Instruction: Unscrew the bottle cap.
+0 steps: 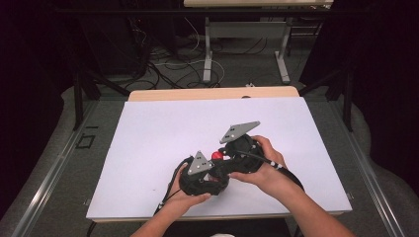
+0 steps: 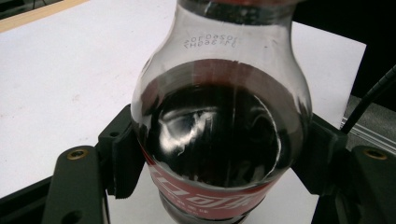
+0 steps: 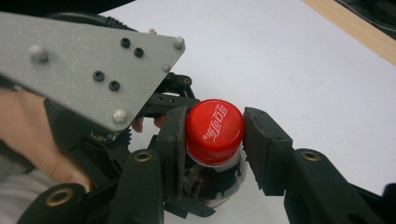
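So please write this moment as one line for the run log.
left gripper: shut on cola bottle body | right gripper: fingers at red cap, contact unclear | surface: white table

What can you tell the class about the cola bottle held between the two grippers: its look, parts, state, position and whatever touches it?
The bottle is clear plastic with rounded shoulders, holding dark cola up to the shoulder, with printed code above the liquid. A red label with white lettering wraps its body, and a red cap with white lettering is on its neck. It stands over the white table. The left gripper clamps its body from both sides. The right gripper brackets the cap: one finger touches it, the other stands slightly off.
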`<act>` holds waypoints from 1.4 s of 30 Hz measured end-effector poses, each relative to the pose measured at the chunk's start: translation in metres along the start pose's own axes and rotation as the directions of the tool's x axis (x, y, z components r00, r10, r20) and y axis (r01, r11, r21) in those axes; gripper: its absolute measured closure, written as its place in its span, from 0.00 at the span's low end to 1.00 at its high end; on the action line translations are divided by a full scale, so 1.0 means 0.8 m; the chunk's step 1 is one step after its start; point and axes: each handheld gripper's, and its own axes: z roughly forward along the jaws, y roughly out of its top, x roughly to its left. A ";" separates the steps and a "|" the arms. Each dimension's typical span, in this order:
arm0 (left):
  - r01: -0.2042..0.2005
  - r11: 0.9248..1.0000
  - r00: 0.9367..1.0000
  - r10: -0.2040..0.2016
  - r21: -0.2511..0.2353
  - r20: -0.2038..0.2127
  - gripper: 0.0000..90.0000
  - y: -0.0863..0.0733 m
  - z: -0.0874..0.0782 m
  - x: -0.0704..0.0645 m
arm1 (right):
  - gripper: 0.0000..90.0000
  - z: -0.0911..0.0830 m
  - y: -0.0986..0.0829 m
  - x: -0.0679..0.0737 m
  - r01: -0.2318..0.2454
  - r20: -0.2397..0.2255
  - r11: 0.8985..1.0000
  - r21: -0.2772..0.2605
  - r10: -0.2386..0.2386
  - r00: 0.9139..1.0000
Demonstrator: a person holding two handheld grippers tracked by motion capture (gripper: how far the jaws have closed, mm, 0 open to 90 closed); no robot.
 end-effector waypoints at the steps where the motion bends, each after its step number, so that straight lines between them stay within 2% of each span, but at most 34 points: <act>1: -0.001 1.000 1.000 0.001 -0.002 0.004 0.33 0.000 0.000 0.000 | 0.68 0.000 0.000 -0.004 0.031 -0.031 1.000 0.004 -0.031 0.999; 2: -0.002 1.000 1.000 0.002 -0.004 0.010 0.33 0.000 0.000 -0.001 | 0.68 0.000 0.000 -0.011 0.068 -0.079 0.998 0.003 -0.068 0.995; 3: -0.007 1.000 1.000 0.007 0.000 0.021 0.33 0.000 0.000 -0.001 | 0.68 0.000 0.001 -0.026 0.161 -0.172 0.987 -0.012 -0.161 0.972; 4: -0.007 1.000 1.000 0.007 -0.007 0.020 0.33 0.000 0.001 -0.003 | 0.68 0.000 0.001 -0.026 0.161 -0.172 0.987 -0.012 -0.161 0.972; 5: -0.023 1.000 0.999 0.023 0.000 0.025 0.33 0.000 0.001 -0.003 | 0.67 0.001 0.002 -0.041 0.255 -0.264 0.966 -0.027 -0.253 0.931; 6: -0.017 1.000 0.999 0.017 0.000 0.031 0.33 0.000 0.002 -0.004 | 0.67 0.001 0.002 -0.041 0.255 -0.264 0.966 -0.027 -0.253 0.931; 7: -0.018 1.000 0.999 0.019 -0.007 0.029 0.33 0.000 0.003 -0.005 | 0.67 0.001 0.001 -0.047 0.310 -0.303 0.949 -0.056 -0.312 0.900; 9: -0.019 1.000 0.999 0.019 -0.007 0.028 0.33 0.000 0.003 -0.005 | 0.66 0.001 0.001 -0.049 0.317 -0.303 0.947 -0.055 -0.318 0.898; 11: -0.016 1.000 1.000 0.016 -0.001 0.024 0.33 0.000 0.002 -0.004 | 0.51 0.000 0.000 -0.044 0.270 -0.258 0.961 -0.056 -0.275 0.926; 12: -0.017 1.000 0.999 0.017 0.011 0.031 0.33 0.001 0.001 -0.002 | 0.50 -0.002 0.000 -0.041 0.231 -0.244 0.972 -0.048 -0.236 0.941; 13: -0.006 1.000 1.000 0.006 0.002 0.023 0.33 0.001 0.002 -0.002 | 0.50 -0.005 -0.001 -0.032 0.169 -0.187 0.985 -0.039 -0.173 0.967; 14: -0.002 1.000 1.000 0.002 -0.006 0.012 0.33 0.000 0.001 -0.002 | 0.50 -0.006 -0.001 -0.027 0.128 -0.152 0.991 -0.029 -0.131 0.980; 15: -0.002 1.000 1.000 0.002 -0.006 0.012 0.33 0.000 0.001 -0.002 | 0.50 -0.006 -0.001 -0.027 0.128 -0.152 0.991 -0.029 -0.131 0.980; 16: 0.000 1.000 1.000 0.000 -0.006 0.011 0.33 0.000 0.001 -0.001 | 0.53 -0.007 -0.003 -0.017 0.064 -0.085 0.998 -0.023 -0.066 0.994; 17: 0.002 1.000 1.000 -0.001 -0.006 0.010 0.33 0.000 0.001 -0.001 | 0.53 -0.007 -0.003 -0.014 0.048 -0.062 0.998 -0.027 -0.050 0.997; 18: -0.005 1.000 1.000 0.005 -0.001 0.011 0.33 0.000 0.001 0.000 | 0.53 -0.007 -0.003 -0.014 0.048 -0.062 0.998 -0.027 -0.050 0.997; 20: 0.008 1.000 1.000 -0.008 -0.010 0.005 0.33 0.000 0.002 -0.001 | 0.55 -0.007 -0.004 -0.006 0.006 -0.048 1.000 -0.029 -0.008 0.999; 21: 0.009 1.000 1.000 -0.009 -0.010 0.009 0.33 0.000 0.002 -0.001 | 0.56 -0.004 -0.004 -0.001 -0.006 -0.025 1.000 -0.017 0.006 1.000; 23: 0.005 1.000 1.000 -0.005 -0.010 0.011 0.33 0.000 0.002 -0.001 | 0.57 -0.002 -0.004 0.000 -0.003 -0.015 1.000 -0.018 0.003 1.000; 24: 0.005 1.000 1.000 -0.005 -0.005 0.014 0.33 0.001 0.001 -0.002 | 0.60 -0.001 -0.004 0.001 -0.003 -0.014 1.000 0.001 0.003 1.000; 26: -0.002 1.000 1.000 0.002 -0.003 0.018 0.33 0.001 0.001 -0.002 | 0.67 0.002 -0.004 0.001 0.011 -0.001 1.000 -0.007 -0.011 1.000; 27: -0.008 1.000 1.000 0.008 -0.002 0.019 0.33 0.000 0.001 -0.001 | 0.67 0.002 -0.004 0.000 0.005 -0.005 1.000 -0.005 -0.005 1.000; 29: -0.001 1.000 1.000 0.001 -0.007 0.020 0.33 0.000 0.001 -0.002 | 0.67 0.002 -0.004 -0.007 0.030 -0.062 1.000 0.001 -0.030 0.998; 30: -0.004 1.000 1.000 0.004 -0.007 0.019 0.33 0.000 0.001 -0.002 | 0.68 0.004 -0.004 -0.018 0.092 -0.131 0.996 -0.009 -0.092 0.987; 31: -0.006 1.000 1.000 0.006 -0.009 0.018 0.33 0.000 0.001 -0.002 | 0.68 0.004 -0.004 -0.018 0.092 -0.131 0.996 -0.009 -0.092 0.987; 32: -0.005 1.000 1.000 0.005 -0.009 0.021 0.33 0.000 0.002 -0.003 | 0.68 0.004 -0.003 -0.023 0.135 -0.168 0.991 -0.018 -0.136 0.976; 34: -0.011 1.000 1.000 0.011 0.003 0.027 0.33 0.000 0.002 -0.004 | 0.67 0.006 -0.002 -0.035 0.242 -0.244 0.970 -0.035 -0.243 0.939; 35: -0.014 1.000 1.000 0.014 -0.006 0.023 0.33 0.000 0.002 -0.003 | 0.67 0.007 -0.002 -0.041 0.291 -0.269 0.955 -0.058 -0.296 0.916; 36: -0.010 1.000 1.000 0.010 -0.007 0.023 0.33 0.000 0.002 -0.003 | 0.67 0.007 -0.002 -0.041 0.291 -0.269 0.955 -0.058 -0.296 0.916; 37: -0.009 1.000 1.000 0.010 -0.003 0.023 0.33 0.000 0.002 -0.003 | 0.57 0.005 -0.002 -0.038 0.306 -0.244 0.950 -0.060 -0.311 0.919; 38: -0.007 1.000 1.000 0.007 -0.007 0.020 0.33 0.000 0.001 -0.003 | 0.57 0.005 -0.002 -0.038 0.306 -0.244 0.950 -0.060 -0.311 0.919; 40: 0.000 1.000 1.000 0.000 -0.007 0.017 0.33 0.000 0.001 -0.001 | 0.49 0.000 -0.004 -0.030 0.240 -0.213 0.968 -0.080 -0.251 0.944; 41: 0.002 1.000 1.000 -0.002 -0.007 0.014 0.33 0.000 0.001 -0.001 | 0.49 0.000 -0.004 -0.030 0.240 -0.213 0.968 -0.080 -0.251 0.944; 42: 0.003 1.000 1.000 -0.003 -0.003 0.007 0.33 0.001 0.000 0.000 | 0.49 -0.001 -0.004 -0.027 0.221 -0.188 0.971 -0.089 -0.234 0.954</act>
